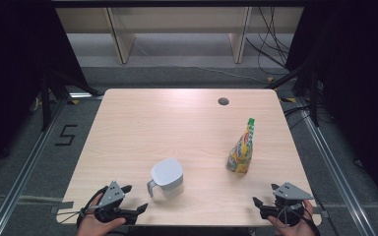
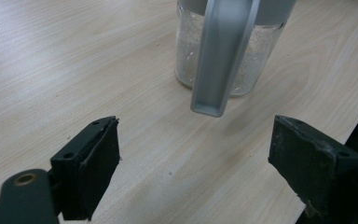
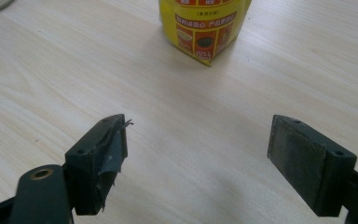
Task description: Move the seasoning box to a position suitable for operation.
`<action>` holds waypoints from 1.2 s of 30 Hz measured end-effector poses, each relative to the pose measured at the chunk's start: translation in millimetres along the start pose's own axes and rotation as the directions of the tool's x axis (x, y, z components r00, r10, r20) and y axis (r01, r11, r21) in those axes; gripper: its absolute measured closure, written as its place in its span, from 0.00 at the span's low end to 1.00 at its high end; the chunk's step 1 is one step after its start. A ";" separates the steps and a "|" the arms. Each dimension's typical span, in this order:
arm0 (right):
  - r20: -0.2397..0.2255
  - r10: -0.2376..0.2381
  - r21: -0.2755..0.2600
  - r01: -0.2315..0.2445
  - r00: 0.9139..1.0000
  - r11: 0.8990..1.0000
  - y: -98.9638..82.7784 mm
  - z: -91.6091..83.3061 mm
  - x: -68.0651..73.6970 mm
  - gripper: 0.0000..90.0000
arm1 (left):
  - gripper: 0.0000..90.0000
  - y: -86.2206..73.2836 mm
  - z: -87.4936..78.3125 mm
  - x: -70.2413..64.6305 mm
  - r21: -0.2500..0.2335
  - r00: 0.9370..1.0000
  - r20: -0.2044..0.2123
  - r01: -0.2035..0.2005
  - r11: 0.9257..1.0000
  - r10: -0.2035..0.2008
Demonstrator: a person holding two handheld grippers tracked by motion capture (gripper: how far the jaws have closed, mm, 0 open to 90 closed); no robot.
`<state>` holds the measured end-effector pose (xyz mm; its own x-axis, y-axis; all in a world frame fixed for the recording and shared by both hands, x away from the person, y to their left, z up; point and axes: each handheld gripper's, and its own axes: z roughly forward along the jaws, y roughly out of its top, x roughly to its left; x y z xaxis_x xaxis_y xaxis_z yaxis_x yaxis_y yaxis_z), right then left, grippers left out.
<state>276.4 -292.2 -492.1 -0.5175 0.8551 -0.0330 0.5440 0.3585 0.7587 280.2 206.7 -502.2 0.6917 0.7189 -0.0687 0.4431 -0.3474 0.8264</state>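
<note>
Left gripper (image 1: 137, 197), jaws apart and empty, sits just beside the clear jug (image 1: 167, 178), near-left of it, facing its grey handle (image 2: 221, 56). Right gripper (image 1: 264, 194), jaws apart and empty, well right of jug. Yellow pouch (image 1: 241, 148) stands upright right of jug on table (image 1: 177, 123).

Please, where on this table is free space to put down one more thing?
The table's whole far-left part is bare, from the jug to the far edge. The strip between jug and yellow pouch is free too. The near edge is busier: left gripper, right gripper.
</note>
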 end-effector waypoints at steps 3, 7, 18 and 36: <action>0.021 -0.021 -0.014 0.021 1.000 1.000 -0.1 0.0 -1.4 0.23 | 0.17 -0.4 0.7 -0.5 -0.008 0.999 0.007 0.037 0.999 -0.037; 0.031 -0.024 -0.014 0.025 0.999 1.000 0.3 -0.4 -1.3 0.24 | 0.17 0.8 0.0 -1.6 -0.019 1.000 0.010 0.028 0.999 -0.028; 0.033 -0.016 -0.005 0.016 0.999 1.000 -0.5 -0.1 -1.6 0.24 | 0.22 4.1 -0.9 -5.0 -0.044 0.998 0.022 0.054 0.998 -0.053; 0.030 -0.036 -0.004 0.037 0.999 0.999 -0.2 1.9 -1.6 0.24 | 0.62 21.9 19.9 -7.0 -0.116 0.997 -0.001 -0.080 0.990 0.081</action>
<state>278.5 -292.9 -493.4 -0.5169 0.8523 -0.0800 0.5223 0.3881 0.7593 296.4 182.1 -494.8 0.7244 0.6894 -0.0011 0.3170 -0.3316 0.8885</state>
